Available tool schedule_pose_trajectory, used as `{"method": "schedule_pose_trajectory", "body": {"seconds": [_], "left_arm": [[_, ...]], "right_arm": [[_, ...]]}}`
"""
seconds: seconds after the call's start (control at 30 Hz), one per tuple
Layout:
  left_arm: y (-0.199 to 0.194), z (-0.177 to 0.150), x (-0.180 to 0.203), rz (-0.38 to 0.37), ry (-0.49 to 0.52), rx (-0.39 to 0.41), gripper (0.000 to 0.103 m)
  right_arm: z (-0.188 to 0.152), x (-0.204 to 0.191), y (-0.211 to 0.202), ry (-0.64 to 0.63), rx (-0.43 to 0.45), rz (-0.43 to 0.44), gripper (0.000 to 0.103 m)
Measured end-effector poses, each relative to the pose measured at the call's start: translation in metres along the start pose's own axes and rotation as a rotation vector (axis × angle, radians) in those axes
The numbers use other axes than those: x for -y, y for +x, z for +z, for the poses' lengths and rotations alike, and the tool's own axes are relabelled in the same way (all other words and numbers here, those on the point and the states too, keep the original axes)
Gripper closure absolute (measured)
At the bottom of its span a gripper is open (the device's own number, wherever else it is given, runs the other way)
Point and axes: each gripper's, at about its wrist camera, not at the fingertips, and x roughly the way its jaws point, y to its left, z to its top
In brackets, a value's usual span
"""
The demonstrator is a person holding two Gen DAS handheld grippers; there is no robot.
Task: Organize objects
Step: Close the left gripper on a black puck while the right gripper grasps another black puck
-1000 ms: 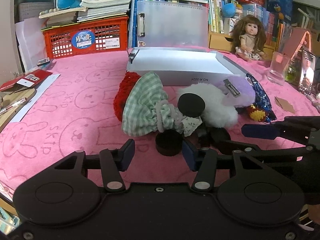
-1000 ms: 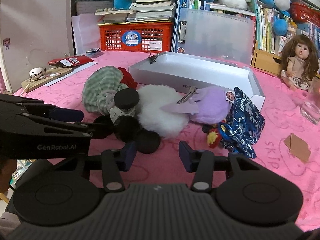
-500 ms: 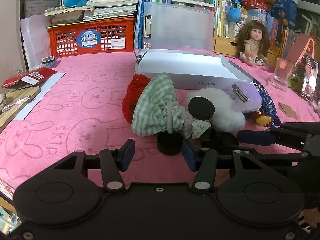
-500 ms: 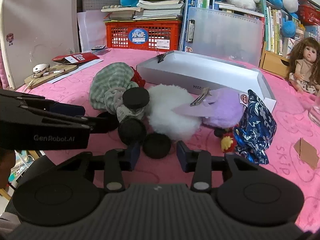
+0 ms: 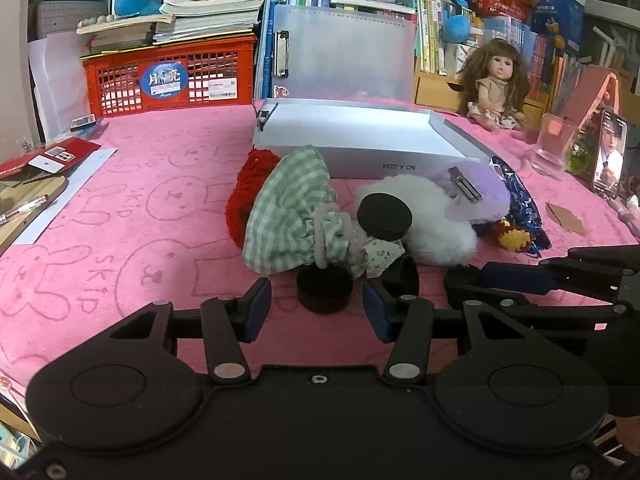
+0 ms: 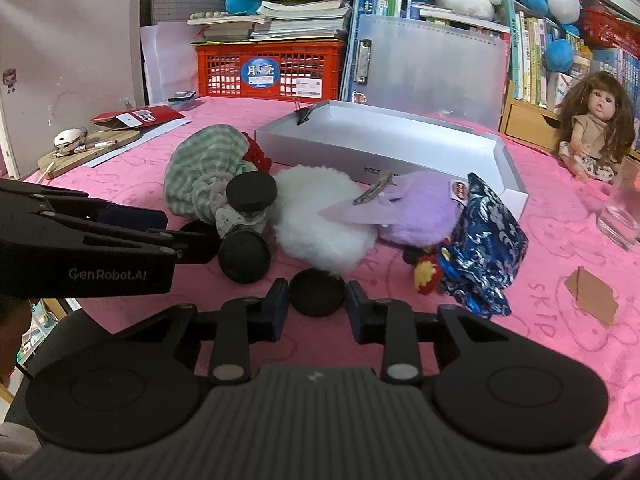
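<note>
Several black discs lie on the pink cloth before a heap of soft things. The heap holds a green checked pouch, a white fluffy puff, a purple puff and a blue brocade pouch. My right gripper is closing its jaws, and both pads touch the sides of one black disc. My left gripper stands apart around another black disc, with gaps at both pads. A third disc rests on top of the heap.
A white open box stands behind the heap. Further back are a red crate, a clear binder, books and a doll. A glass, a phone and a cardboard scrap sit at the right.
The right gripper's jaws have narrowed from wide apart to touching the black disc, which now sits between them. The left gripper and its disc look unchanged.
</note>
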Motion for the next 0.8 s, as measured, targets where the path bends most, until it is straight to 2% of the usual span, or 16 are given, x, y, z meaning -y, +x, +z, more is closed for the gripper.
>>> {"method": "schedule_pose_trajectory", "body": {"seconds": [0.1, 0.17, 0.27, 0.6, 0.8], "left_arm": [[0.0016, 0.0006, 0.0006, 0.001, 0.002, -0.002, 0.054], [0.0024, 0.0010, 0.0007, 0.001, 0.004, -0.001, 0.054], [0.0035, 0.0014, 0.0008, 0.001, 0.004, -0.002, 0.054], [0.0087, 0.0012, 0.0027, 0.017, 0.009, -0.001, 0.055], [0.0089, 0.0001, 0.0043, 0.022, 0.020, 0.006, 0.062]], "right_arm": [[-0.0003, 0.0021, 0.0001, 0.010, 0.002, -0.006, 0.060], [-0.0002, 0.0023, -0.0005, 0.012, 0.010, -0.009, 0.060], [0.0002, 0.0017, -0.0001, 0.008, 0.013, -0.011, 0.052], [-0.0003, 0.0040, 0.0029, 0.032, 0.005, -0.017, 0.052], [-0.0006, 0.0026, 0.0032, 0.034, 0.000, -0.020, 0.049]]}}
